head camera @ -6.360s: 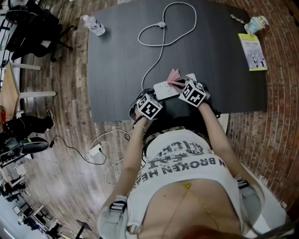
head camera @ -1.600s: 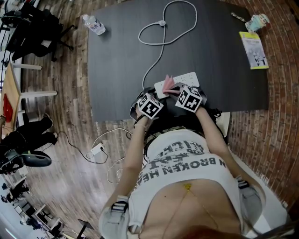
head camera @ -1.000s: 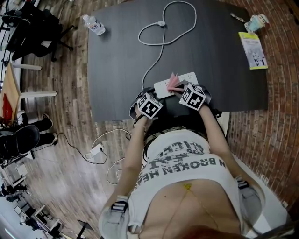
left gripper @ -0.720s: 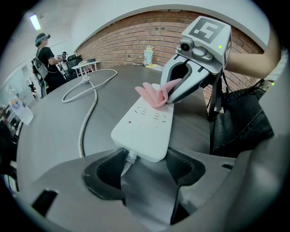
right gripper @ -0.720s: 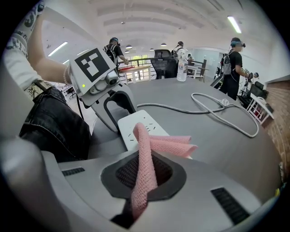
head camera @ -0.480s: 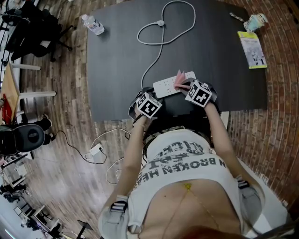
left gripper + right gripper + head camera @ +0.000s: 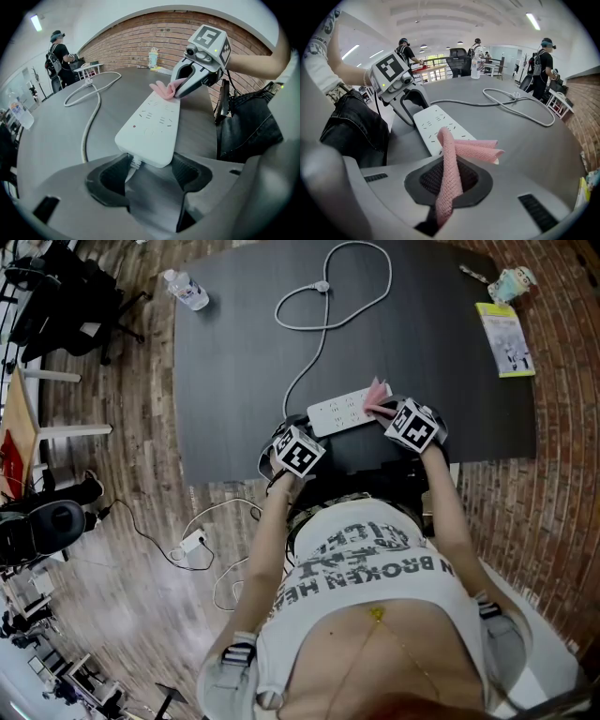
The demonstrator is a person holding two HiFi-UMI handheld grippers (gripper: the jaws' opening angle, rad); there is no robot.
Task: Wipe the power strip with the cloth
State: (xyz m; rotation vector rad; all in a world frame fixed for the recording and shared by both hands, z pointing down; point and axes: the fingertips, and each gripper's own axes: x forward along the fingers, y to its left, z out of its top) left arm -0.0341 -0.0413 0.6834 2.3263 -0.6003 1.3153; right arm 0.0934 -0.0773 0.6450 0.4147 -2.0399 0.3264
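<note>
Two: left hand-held gripper (image 7: 296, 431), right hand-held gripper (image 7: 387, 412). One each: power strip (image 7: 342, 411), cloth (image 7: 378, 394), water bottle (image 7: 187, 290), booklet (image 7: 504, 340), counter (image 7: 431, 343).

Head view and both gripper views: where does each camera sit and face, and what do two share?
Head view: on the head, steeply down at the table; torso, forearms, left gripper, right gripper show.
Left gripper view: on that gripper, along the power strip toward a brick wall; own jaws clamp its cord end.
Right gripper view: on that gripper, toward standing people; own jaws pinch the cloth.
Shared: both gripper views show the strip.
</note>
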